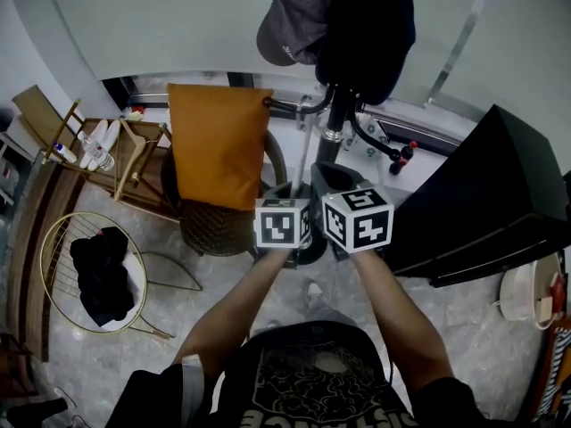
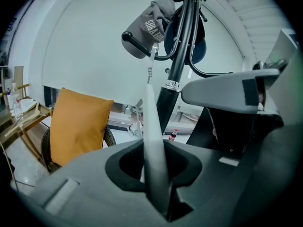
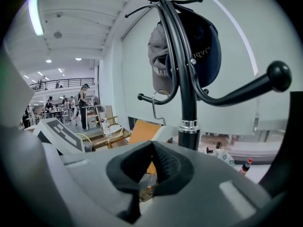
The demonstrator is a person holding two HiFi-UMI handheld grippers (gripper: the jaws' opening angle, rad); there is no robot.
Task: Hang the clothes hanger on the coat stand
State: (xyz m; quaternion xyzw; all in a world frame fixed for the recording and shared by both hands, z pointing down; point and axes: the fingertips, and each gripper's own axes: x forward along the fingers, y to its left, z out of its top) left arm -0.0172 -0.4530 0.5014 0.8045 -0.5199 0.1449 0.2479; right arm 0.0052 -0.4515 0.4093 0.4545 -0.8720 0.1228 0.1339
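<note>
Hanger point(image 2: 152, 126) hooks over coat stand point(image 2: 176, 74) arm beside its knobbed tip.

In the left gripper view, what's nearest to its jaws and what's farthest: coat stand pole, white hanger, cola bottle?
1. white hanger, gripped between the jaws, centre.
2. coat stand pole, ahead, slightly right.
3. cola bottle, low by the wall, beyond the pole.

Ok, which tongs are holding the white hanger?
The left tongs: the white hanger runs up from between their jaws to the coat stand. The right tongs are shut with nothing between them.
</note>
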